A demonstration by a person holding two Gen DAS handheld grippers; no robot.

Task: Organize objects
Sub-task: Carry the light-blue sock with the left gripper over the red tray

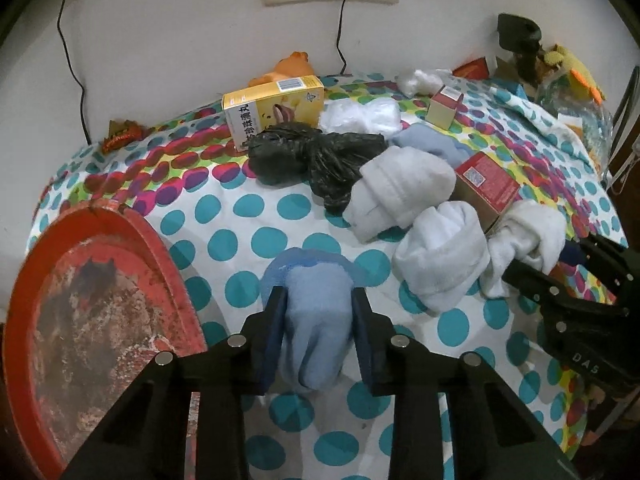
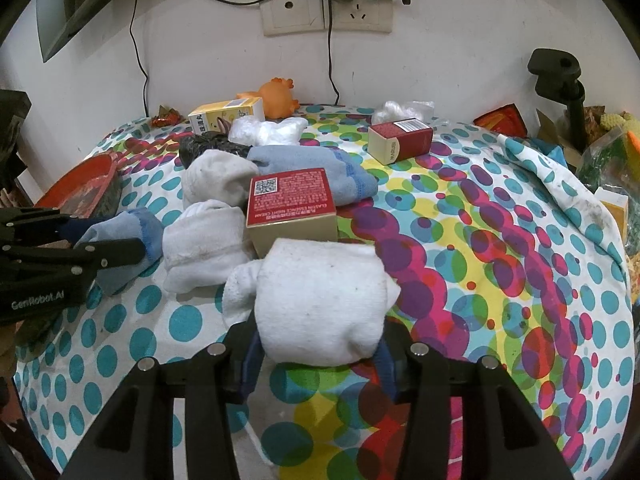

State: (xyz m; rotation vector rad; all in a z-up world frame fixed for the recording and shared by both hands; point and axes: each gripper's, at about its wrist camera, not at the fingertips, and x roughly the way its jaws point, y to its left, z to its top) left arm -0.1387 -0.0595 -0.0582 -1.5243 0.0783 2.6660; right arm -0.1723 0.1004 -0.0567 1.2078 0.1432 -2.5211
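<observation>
1. On the dotted bedspread, a smooth cotton printed with teal, pink and yellow circles, lay a loose cluster of soft bundles and stiff cartons.
2. Left gripper: its black fingers with blue pads were pinching a rolled light-blue sock, fuzzy and rounded, close beside a worn red tray with a raised rim.
3. Right gripper: its jaws stood wide on either side of a plump white sock bundle of nubby terry; the pads pressed its flanks.
4. Two further white sock rolls sat side by side between the two grippers, one touching the held white bundle.
5. A red-topped cardboard box, square-edged, stood just behind the white bundle, resting against a flat blue cloth.
6. A crinkled black plastic bag, knotted in the middle, lay before a glossy yellow carton.
7. An orange rubber toy stood near the wall.
</observation>
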